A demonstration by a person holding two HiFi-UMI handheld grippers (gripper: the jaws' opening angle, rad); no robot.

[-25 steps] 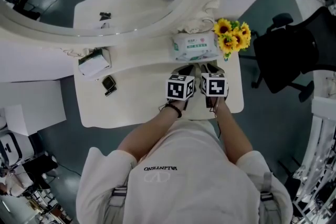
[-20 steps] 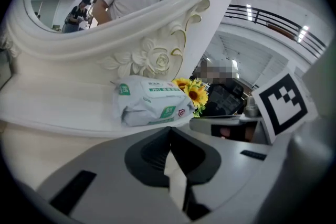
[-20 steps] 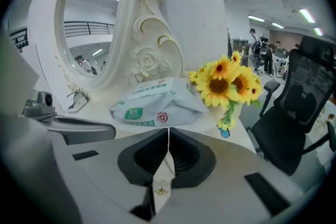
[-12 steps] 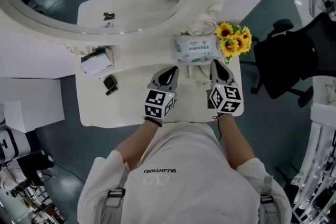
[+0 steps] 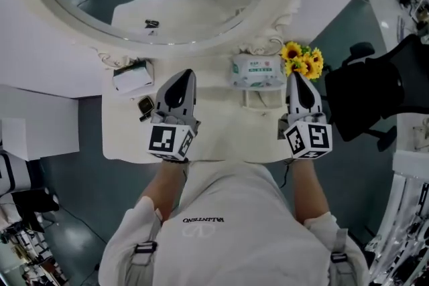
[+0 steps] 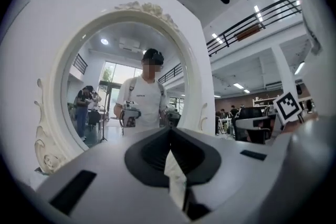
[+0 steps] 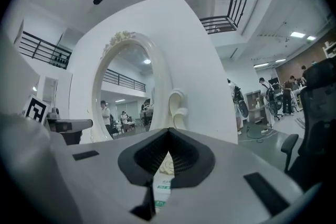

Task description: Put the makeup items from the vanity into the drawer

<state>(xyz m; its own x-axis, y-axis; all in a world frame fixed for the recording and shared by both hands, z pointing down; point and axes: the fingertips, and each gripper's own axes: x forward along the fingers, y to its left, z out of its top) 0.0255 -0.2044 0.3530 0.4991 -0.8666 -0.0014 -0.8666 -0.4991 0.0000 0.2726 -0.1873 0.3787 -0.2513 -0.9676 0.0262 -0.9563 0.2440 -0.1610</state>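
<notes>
On the white vanity top (image 5: 221, 134), a small dark compact (image 5: 143, 106) lies at the left, next to a white box (image 5: 132, 77) that holds small items. My left gripper (image 5: 186, 74) hovers just right of them, pointing at the mirror. Its jaws are shut and hold nothing (image 6: 169, 131). My right gripper (image 5: 293, 77) is held over the table's right end, also shut and empty (image 7: 169, 131). Through the gap under its jaws I see a pack of wet wipes (image 7: 161, 189). No drawer shows in any view.
A large oval mirror (image 5: 94, 37) in a carved white frame stands behind the table. The wipes pack (image 5: 257, 70) and a bunch of sunflowers (image 5: 301, 58) sit at the back right. A black office chair (image 5: 365, 90) stands right of the table.
Both grippers have risen from the table's front right and moved apart, the left one going well to the left. They now point level at the mirror instead of downward.
</notes>
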